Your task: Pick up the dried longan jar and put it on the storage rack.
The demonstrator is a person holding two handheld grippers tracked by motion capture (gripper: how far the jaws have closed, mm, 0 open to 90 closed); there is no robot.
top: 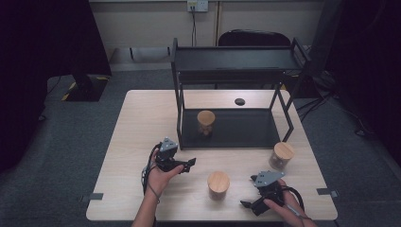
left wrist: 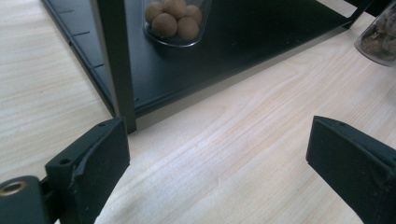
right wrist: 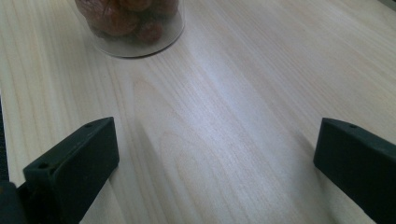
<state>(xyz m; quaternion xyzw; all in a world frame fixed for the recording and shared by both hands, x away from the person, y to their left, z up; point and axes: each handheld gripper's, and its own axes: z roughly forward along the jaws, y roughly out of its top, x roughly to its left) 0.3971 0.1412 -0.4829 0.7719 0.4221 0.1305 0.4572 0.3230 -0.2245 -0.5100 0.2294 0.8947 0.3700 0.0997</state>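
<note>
Right gripper view: jar (right wrist: 130, 25) beyond tongs (right wrist: 217, 158).

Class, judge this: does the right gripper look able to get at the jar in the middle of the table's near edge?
Probably yes. The right gripper is open and points toward the jar, with bare table between them.

Right gripper (right wrist: 215, 154): two black jaws set wide apart, bare wood between them. Table (right wrist: 243, 93): pale wood, grain running lengthwise. Jar (right wrist: 128, 25): clear glass, reddish-brown contents, standing at top left, well clear of jaws.
</note>
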